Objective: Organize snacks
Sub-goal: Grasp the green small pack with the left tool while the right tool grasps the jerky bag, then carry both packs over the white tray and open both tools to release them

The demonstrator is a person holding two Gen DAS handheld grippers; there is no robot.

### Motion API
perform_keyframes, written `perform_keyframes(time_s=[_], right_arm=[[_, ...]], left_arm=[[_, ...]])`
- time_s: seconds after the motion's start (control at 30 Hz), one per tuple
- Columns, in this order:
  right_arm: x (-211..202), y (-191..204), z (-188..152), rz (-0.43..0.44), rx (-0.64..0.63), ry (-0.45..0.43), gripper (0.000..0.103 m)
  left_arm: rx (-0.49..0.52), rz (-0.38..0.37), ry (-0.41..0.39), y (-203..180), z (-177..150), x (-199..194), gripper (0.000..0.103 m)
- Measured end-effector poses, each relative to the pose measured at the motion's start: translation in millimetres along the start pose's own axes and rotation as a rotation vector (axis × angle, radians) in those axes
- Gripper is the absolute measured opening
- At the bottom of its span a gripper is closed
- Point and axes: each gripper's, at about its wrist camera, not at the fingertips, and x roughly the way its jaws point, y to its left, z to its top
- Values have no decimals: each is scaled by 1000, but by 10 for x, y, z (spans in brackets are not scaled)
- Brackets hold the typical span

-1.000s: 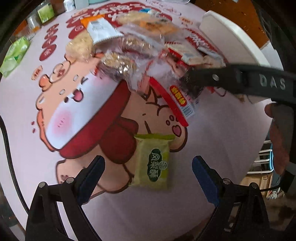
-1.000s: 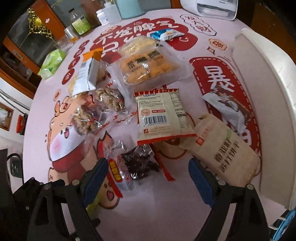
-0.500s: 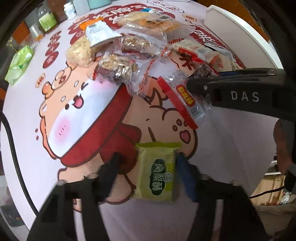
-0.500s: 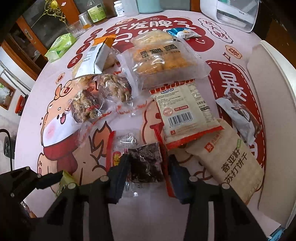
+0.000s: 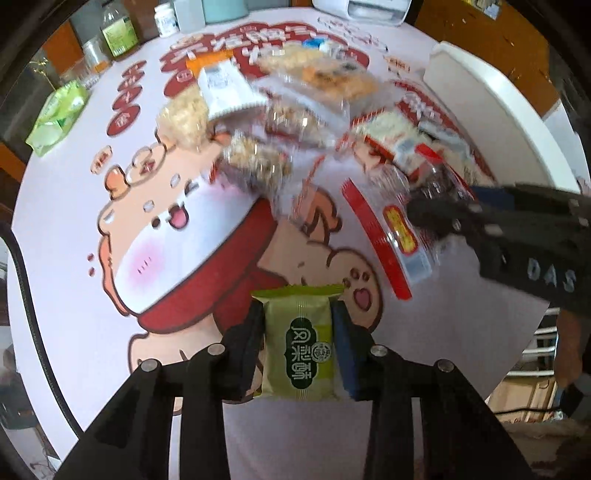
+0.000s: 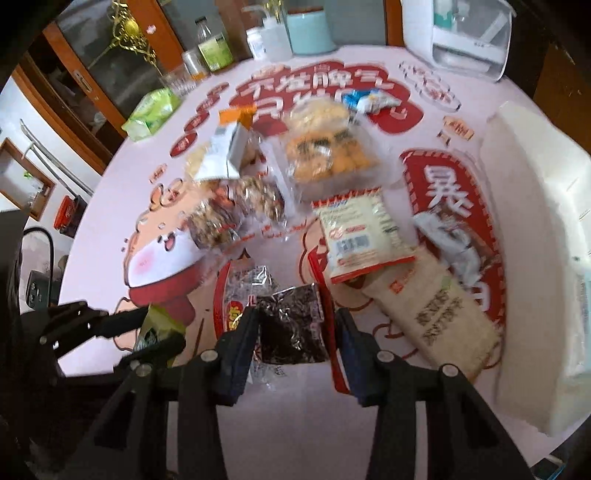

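A green snack packet with dark lettering sits pinched between my left gripper's two fingers, lifted a little off the cartoon tablecloth. In the right wrist view the same green packet shows at the lower left in the left gripper. My right gripper is shut on a clear, red-edged packet of dark snack, pads pressing its sides. From the left wrist view the right gripper reaches in from the right over that red-edged packet.
Several more snack bags lie heaped mid-table: orange biscuits, a white barcode bag, a brown cracker bag. A white tray runs along the right edge. Bottles, a green tissue pack and a white appliance stand at the back.
Both grippers went from wide open to shut: the left onto the green packet, the right onto the dark snack packet. Both have since risen slightly with their packets.
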Motion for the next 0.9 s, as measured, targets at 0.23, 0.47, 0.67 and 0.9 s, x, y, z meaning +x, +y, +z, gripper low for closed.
perform_keyframes(time_s=[0.23, 0.47, 0.67, 0.9], right_arm=[[-552, -145, 18, -24, 1, -112, 43], [-1098, -561, -60, -39, 75, -236, 43], [-1456, -1089, -142, -103, 168, -335, 43], [-1687, -1740, -168, -209, 261, -410, 43]], left_arm=[[-12, -3, -103, -165, 282, -406, 35], [28, -25, -184, -579, 636, -762, 35], [126, -47, -257, -1227, 1031, -972, 35], [205, -102, -328, -2016, 1549, -1095, 35]])
